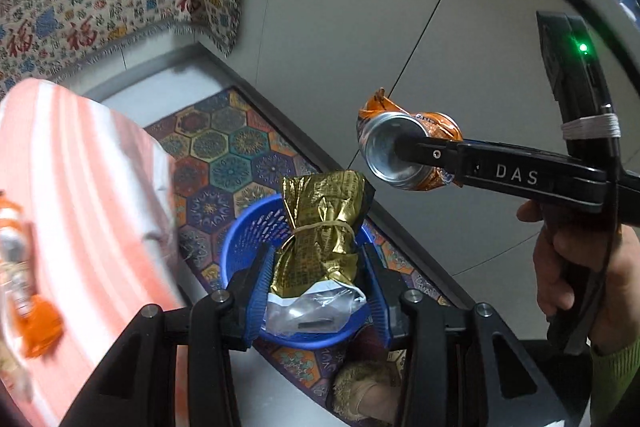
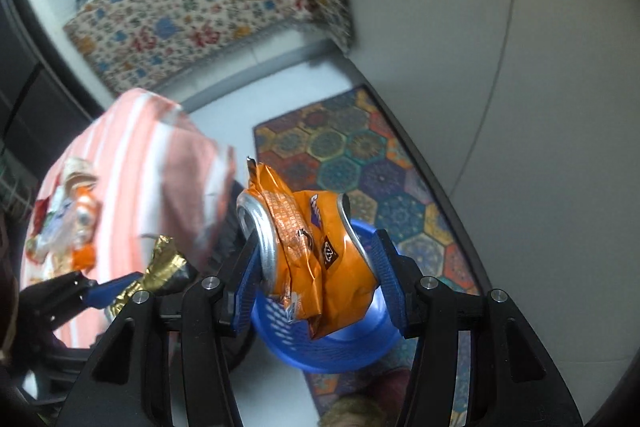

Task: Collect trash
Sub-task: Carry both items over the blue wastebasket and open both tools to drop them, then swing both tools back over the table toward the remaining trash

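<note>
Both tongs are loaded above the round blue perforated plastic basket (image 1: 244, 247) standing on the patterned hexagon rug (image 1: 224, 147). The left tongs (image 1: 316, 267) clamp a crumpled gold foil bag (image 1: 324, 227) bound with a rubber band; the right tongs (image 2: 316, 267) pinch a crushed orange drink can (image 2: 320, 247) with an orange wrapper. Neither piece is dropped yet, and the basket looks nearly empty. More litter, blurred, remains on the pink striped bench cloth (image 1: 80, 167), so I judge the job well short of done
</note>
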{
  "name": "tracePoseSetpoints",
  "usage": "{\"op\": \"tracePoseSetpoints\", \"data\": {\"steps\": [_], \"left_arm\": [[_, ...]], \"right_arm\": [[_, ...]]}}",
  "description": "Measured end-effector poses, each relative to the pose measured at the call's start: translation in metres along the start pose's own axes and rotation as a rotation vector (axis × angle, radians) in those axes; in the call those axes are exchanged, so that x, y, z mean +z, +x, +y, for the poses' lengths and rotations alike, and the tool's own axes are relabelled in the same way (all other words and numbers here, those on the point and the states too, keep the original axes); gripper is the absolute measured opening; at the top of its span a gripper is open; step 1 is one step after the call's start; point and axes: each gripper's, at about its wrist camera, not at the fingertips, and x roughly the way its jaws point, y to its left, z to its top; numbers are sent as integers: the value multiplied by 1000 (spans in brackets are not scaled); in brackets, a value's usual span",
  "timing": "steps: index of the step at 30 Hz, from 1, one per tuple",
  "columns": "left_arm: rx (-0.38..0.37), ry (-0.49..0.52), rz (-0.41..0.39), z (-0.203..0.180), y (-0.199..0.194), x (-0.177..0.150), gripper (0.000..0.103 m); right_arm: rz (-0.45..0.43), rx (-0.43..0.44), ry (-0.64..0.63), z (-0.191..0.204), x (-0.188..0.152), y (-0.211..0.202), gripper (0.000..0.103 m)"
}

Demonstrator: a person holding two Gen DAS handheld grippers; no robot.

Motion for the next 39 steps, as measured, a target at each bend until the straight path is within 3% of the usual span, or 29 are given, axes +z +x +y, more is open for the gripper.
{"op": "tracePoseSetpoints", "data": {"steps": [6, 8, 9, 10, 15, 23, 30, 35, 39], "left_arm": [[15, 16, 35, -1, 41, 6, 45], [13, 29, 31, -4, 50, 6, 52], [21, 33, 25, -6, 54, 4, 64], [44, 35, 19, -6, 59, 5, 69], [69, 54, -19, -8, 58, 3, 71], [79, 3, -112, -8, 0, -10, 71], [121, -71, -186, 0, -70, -53, 71], [229, -117, -201, 25, -110, -105, 71], [347, -174, -189, 61, -137, -146, 71]], "right_arm": [[38, 2, 56, -24, 2, 23, 56], [39, 9, 68, -29, 3, 27, 58], [33, 20, 80, -31, 4, 27, 61], [29, 24, 93, -35, 4, 29, 64], [-29, 7, 110, -39, 4, 18, 67], [-158, -32, 54, -22, 3, -7, 79], [-249, -64, -74, 22, -3, -26, 84], [-291, -31, -165, 69, -14, -34, 85], [-277, 57, -214, 115, -33, -35, 86]]}}
